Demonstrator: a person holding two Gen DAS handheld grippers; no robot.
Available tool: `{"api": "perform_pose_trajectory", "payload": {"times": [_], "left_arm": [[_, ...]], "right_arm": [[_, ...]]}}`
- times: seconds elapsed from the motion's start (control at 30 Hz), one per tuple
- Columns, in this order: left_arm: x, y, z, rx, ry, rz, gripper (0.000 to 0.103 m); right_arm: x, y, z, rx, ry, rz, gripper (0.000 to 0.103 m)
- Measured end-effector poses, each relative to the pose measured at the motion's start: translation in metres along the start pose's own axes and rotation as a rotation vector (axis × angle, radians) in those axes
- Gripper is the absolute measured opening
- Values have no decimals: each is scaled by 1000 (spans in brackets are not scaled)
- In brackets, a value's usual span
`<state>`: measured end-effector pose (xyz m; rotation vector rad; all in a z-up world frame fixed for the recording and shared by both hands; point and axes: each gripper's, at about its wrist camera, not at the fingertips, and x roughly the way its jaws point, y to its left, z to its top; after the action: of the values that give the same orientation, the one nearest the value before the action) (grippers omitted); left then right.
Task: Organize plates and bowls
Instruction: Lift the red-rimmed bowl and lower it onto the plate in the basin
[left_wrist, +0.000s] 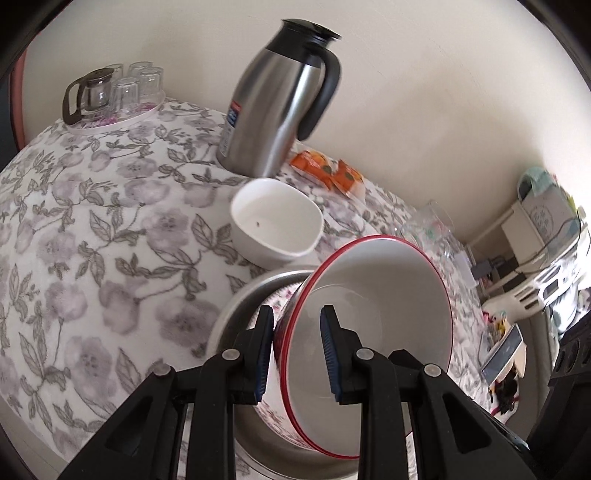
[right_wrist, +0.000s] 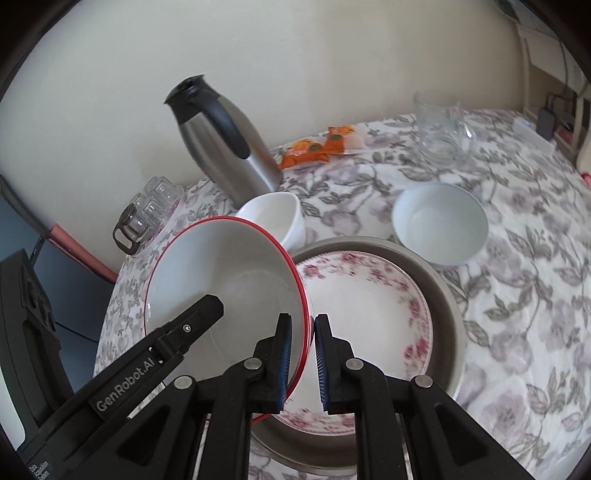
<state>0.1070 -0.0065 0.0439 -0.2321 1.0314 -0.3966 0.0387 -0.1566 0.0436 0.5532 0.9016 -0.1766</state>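
Both grippers (left_wrist: 297, 354) (right_wrist: 303, 363) clamp red-rimmed bowl (right_wrist: 225, 280) over floral plate (right_wrist: 369, 310)

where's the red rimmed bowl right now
The red-rimmed bowl is tilted over the left edge of the floral plate, its rim between both the left gripper and right gripper.

Soft, even daylight – strong fisheye bending, dark vignetted corners, motion blur at the edges.
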Motion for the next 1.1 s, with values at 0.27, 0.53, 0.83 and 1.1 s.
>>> {"api": "perform_pose_trajectory", "payload": {"times": [0.27,0.53,0.83,1.1], "left_arm": [[7,-22,-12,37,31,6,27],[9,-34,-18,31,42,11,27],[23,-45,-25,38,85,51,27],[40,-35,-32,12,138,95,27]], "right_arm": [[-11,-19,-2,17,-6,-17,14],[-13,-33,-1,20,13,-21,14],[1,-51,-2,56,68,-28,17],[21,-53,-8,62,132,-42,17]]}}
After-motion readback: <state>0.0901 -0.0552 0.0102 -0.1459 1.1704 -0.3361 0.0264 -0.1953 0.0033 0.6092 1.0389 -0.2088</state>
